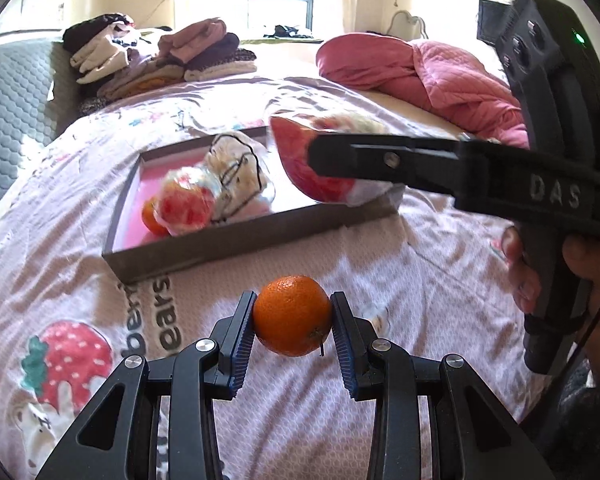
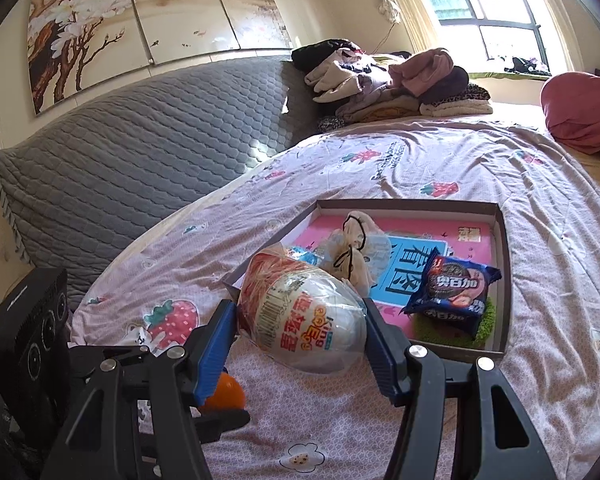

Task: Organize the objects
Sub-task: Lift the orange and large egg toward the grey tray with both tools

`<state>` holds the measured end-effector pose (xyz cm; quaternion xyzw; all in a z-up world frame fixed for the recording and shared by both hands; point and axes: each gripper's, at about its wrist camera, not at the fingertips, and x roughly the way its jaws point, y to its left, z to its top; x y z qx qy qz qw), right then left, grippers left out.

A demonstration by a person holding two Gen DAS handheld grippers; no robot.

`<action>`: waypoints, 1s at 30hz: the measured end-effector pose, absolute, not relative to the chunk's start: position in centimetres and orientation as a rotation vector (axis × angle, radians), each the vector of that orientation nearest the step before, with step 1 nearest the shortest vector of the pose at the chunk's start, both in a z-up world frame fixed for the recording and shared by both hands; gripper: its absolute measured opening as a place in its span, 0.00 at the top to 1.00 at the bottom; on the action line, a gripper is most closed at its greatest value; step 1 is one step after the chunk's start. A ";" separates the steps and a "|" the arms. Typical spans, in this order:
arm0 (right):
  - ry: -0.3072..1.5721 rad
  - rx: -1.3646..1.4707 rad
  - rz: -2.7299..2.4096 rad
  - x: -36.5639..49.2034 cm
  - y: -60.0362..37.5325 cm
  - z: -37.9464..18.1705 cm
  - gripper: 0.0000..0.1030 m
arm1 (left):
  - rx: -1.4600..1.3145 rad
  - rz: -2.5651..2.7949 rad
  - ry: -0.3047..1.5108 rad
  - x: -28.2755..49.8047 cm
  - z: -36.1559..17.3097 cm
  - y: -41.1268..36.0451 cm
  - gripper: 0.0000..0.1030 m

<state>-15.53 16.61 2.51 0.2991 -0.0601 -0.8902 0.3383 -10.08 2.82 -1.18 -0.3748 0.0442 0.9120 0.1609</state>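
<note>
My left gripper is shut on an orange tangerine, held just above the pink bedspread in front of the shallow brown box. My right gripper is shut on a large red and white egg-shaped toy in clear wrap, at the box's near left corner. In the left wrist view the right gripper carries the egg over the box's right part. The box holds another wrapped egg, a second tangerine, a clear bag and a blue biscuit pack.
The bed is covered by a pink strawberry-print sheet. Folded clothes are stacked at the far end by the grey headboard. A pink quilt lies at the far right. A window is behind.
</note>
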 end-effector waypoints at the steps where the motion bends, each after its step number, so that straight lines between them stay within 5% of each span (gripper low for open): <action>1: -0.154 0.773 -2.328 -15.5 16.7 2.7 0.40 | -1.068 2.612 0.127 -10.3 -1.0 2.8 0.64; 30: -0.217 0.707 -2.489 -17.3 19.4 4.8 0.40 | -1.020 2.723 0.104 -16.0 1.7 -0.7 0.63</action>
